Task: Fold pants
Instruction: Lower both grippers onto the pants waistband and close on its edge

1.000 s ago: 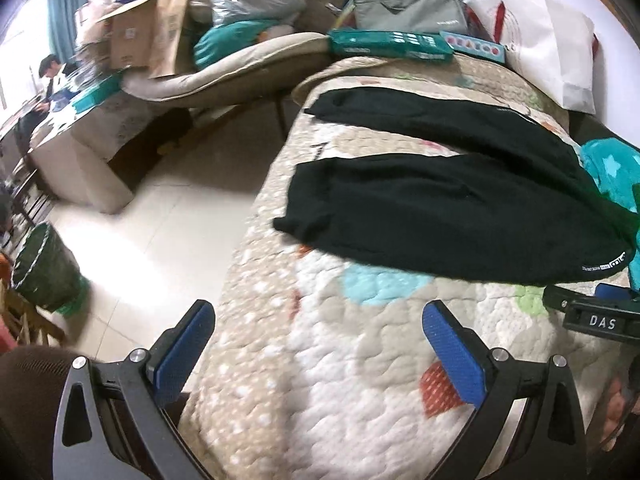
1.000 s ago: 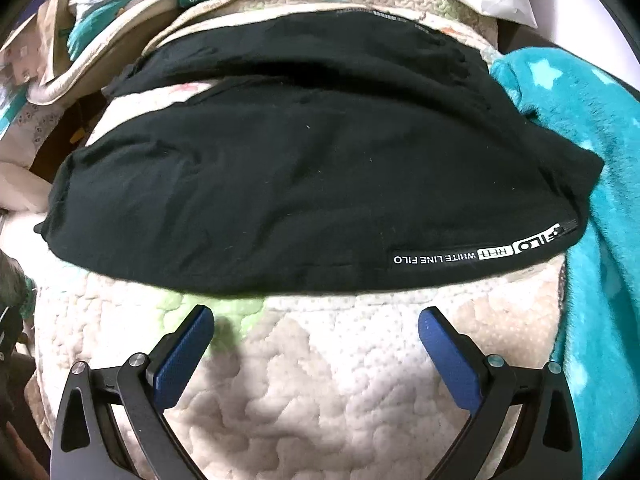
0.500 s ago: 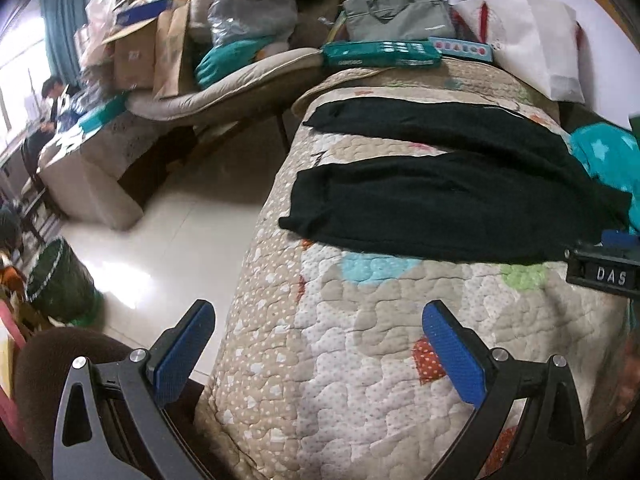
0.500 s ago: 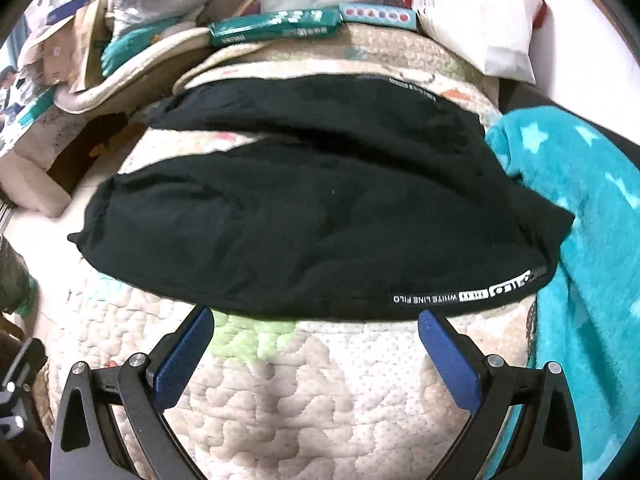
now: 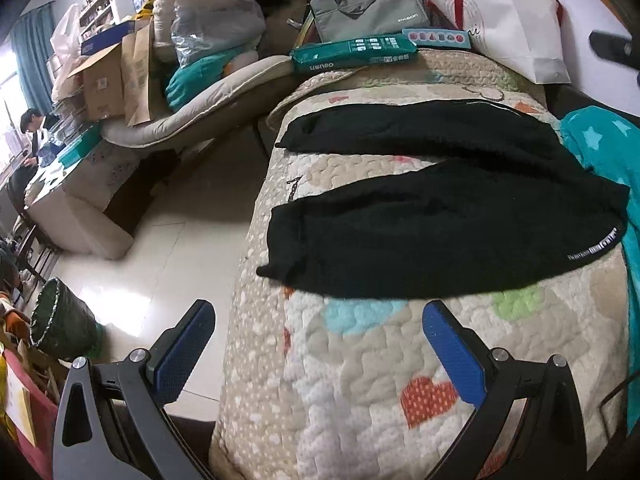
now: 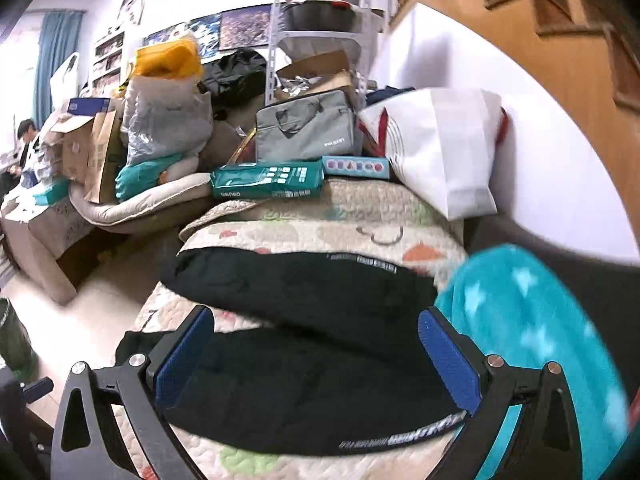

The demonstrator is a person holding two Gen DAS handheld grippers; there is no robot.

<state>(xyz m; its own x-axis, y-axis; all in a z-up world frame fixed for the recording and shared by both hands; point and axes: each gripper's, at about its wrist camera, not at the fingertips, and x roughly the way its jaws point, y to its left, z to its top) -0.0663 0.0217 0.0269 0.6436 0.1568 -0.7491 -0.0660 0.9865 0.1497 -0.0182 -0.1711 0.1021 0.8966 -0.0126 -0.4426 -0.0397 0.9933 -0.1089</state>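
Black pants [image 5: 440,220] lie spread flat on a patterned quilt [image 5: 360,380], both legs pointing left, waistband with white lettering at the right. My left gripper [image 5: 316,344] is open and empty, held above the quilt's near end, short of the pants. My right gripper [image 6: 316,356] is open and empty, raised above the pants [image 6: 304,368] near the waistband. Part of the right gripper [image 5: 612,48] shows at the upper right of the left wrist view.
A teal star blanket [image 6: 532,344] lies right of the pants. A green box [image 5: 352,54], grey bag [image 5: 368,10] and white bag [image 5: 516,24] stand at the far end. The floor [image 5: 168,248], a green bin [image 5: 60,324] and a cluttered sofa [image 5: 192,100] are left.
My right gripper has lifted and tilted up from close over the pants, so the room now shows. My left gripper has pulled back and risen slightly. The pants have not moved.
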